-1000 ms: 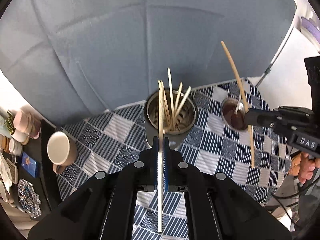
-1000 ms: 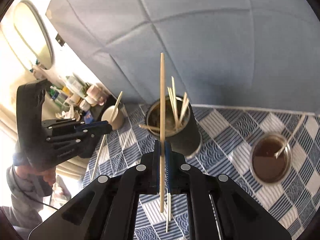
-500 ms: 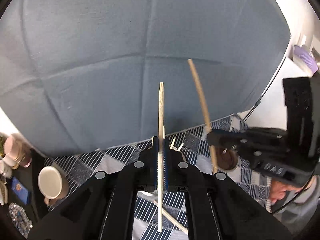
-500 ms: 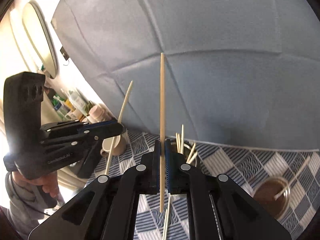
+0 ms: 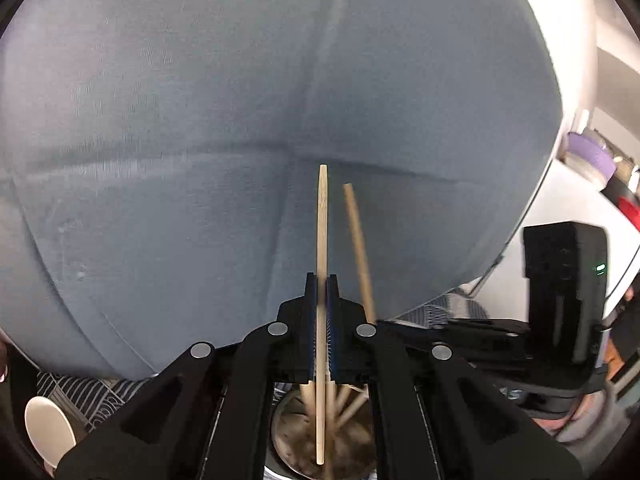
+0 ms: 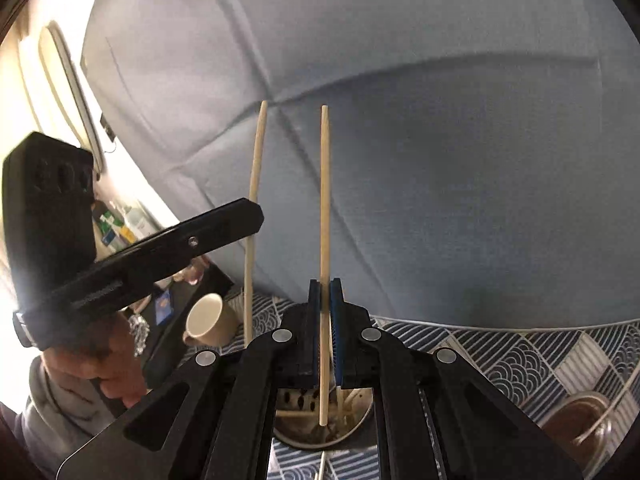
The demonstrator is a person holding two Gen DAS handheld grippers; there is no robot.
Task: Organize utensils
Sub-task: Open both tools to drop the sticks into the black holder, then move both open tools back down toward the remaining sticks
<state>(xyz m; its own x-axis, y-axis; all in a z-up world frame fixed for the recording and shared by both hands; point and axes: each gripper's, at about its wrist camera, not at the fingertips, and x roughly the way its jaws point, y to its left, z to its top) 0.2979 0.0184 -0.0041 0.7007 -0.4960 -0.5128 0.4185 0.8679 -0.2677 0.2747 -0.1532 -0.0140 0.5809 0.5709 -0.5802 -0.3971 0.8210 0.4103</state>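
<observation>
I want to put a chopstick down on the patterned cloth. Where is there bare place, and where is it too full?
Bare cloth lies between the chopstick holder and the brown bowl, along the grey cushion. It is crowded over the holder, where both grippers hold chopsticks, and around the cream mug, where small things stand.

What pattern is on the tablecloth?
Navy-and-white patchwork of wave and stripe squares on the tablecloth, clearest in the right wrist view.

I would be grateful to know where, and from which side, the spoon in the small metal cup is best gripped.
Grip the spoon by its bare handle, where it leans out past the rim of the metal cup, coming from above and closing across the thin shaft; its bowl is sunk in brown liquid.
</observation>
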